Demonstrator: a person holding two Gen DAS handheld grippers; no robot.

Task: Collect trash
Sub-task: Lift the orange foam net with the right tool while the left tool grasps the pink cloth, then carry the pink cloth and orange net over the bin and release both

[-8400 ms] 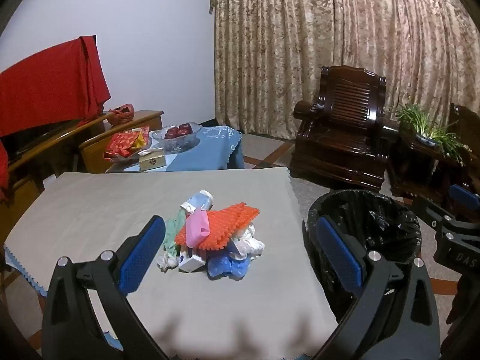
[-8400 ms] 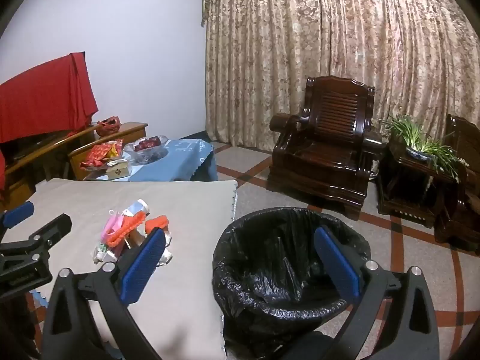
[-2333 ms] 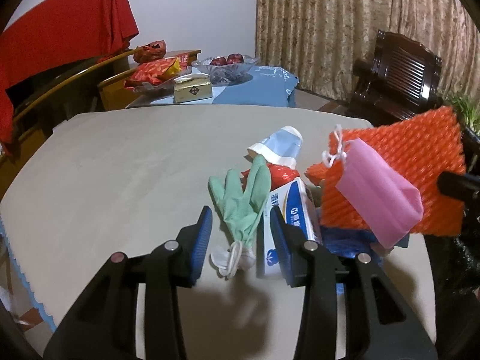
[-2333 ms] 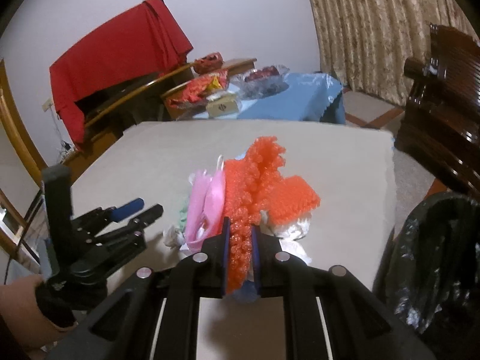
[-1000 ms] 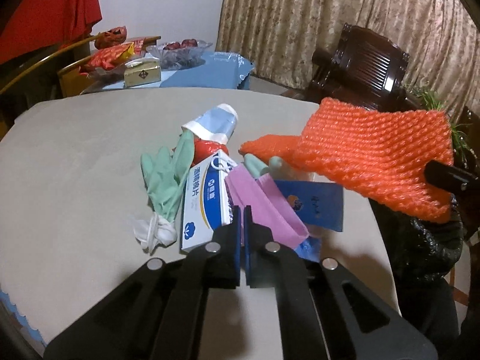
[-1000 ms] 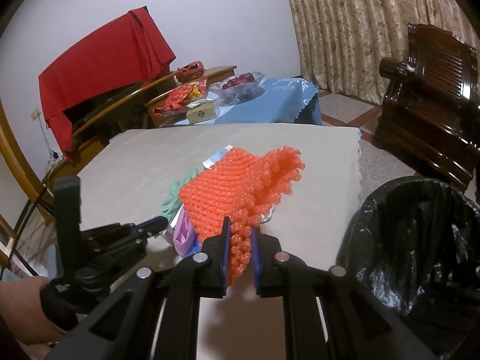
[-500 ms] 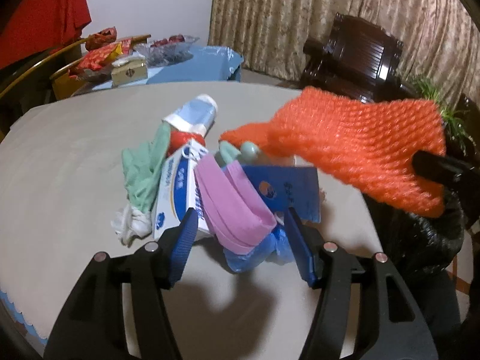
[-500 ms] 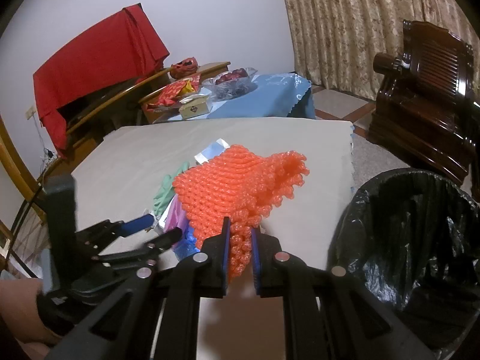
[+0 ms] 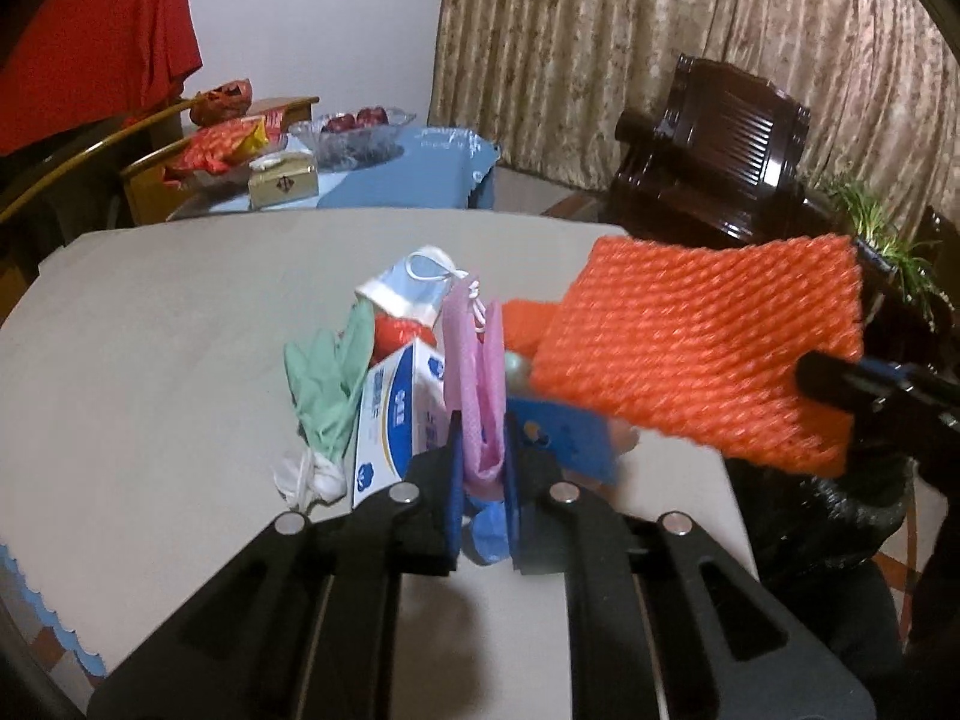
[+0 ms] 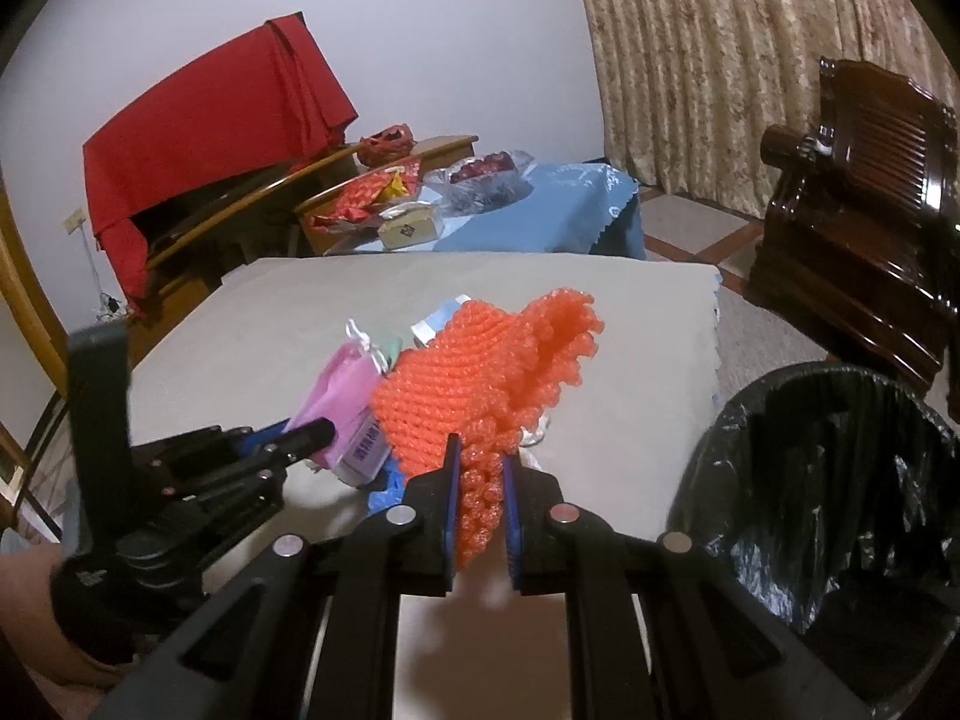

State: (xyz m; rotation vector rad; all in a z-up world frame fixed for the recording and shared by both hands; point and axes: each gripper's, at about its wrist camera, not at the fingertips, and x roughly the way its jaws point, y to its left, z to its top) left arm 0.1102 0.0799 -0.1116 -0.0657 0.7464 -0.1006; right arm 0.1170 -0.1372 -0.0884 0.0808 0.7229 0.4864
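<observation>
Half a second ago your left tongs (image 9: 485, 468) stood spread around the pink mask (image 9: 477, 384); they have just been closing and now clench it above the tabletop (image 9: 150, 360). Your right tongs (image 10: 480, 480) grip the orange foam net (image 10: 480, 384) beside the black-lined bin (image 10: 840, 480).

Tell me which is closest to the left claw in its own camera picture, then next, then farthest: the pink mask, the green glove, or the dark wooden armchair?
1. Pink mask: pinched right between the left claw fingers.
2. Green glove: lying on the table, a little ahead and to the left.
3. Dark wooden armchair: far back on the right, by the curtain.
</observation>
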